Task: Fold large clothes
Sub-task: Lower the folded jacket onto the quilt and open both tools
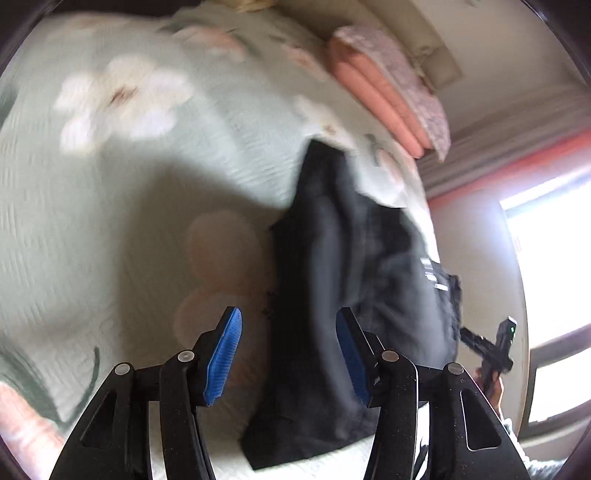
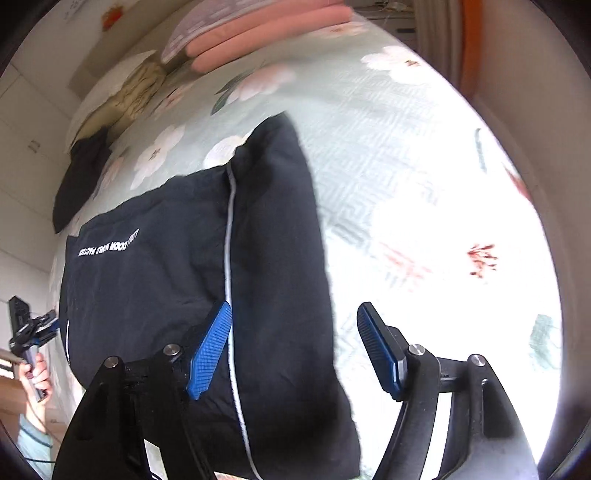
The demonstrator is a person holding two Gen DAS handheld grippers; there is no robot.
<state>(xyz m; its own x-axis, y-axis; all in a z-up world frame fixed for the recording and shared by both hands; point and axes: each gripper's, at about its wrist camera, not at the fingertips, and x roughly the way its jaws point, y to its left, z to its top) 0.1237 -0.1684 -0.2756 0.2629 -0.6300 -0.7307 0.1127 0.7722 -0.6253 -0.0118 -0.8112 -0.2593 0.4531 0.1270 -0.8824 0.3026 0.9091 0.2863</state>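
Both the left gripper (image 1: 288,354) and right gripper (image 2: 293,349) hover with jaws wide, gripping nothing, above the black garment (image 2: 184,280) on the bed (image 2: 388,166).

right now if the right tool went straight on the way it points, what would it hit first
Most likely the black garment lying on the bed: the right tool, open, hangs over the garment's right edge. Depth is unclear, so it might meet the bed just beside it.

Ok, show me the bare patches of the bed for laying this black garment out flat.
Widest bare bedspread lies to the right of the black garment in the right wrist view. More lies on its other side. The head end is crowded: pink folded bedding, a small dark item.
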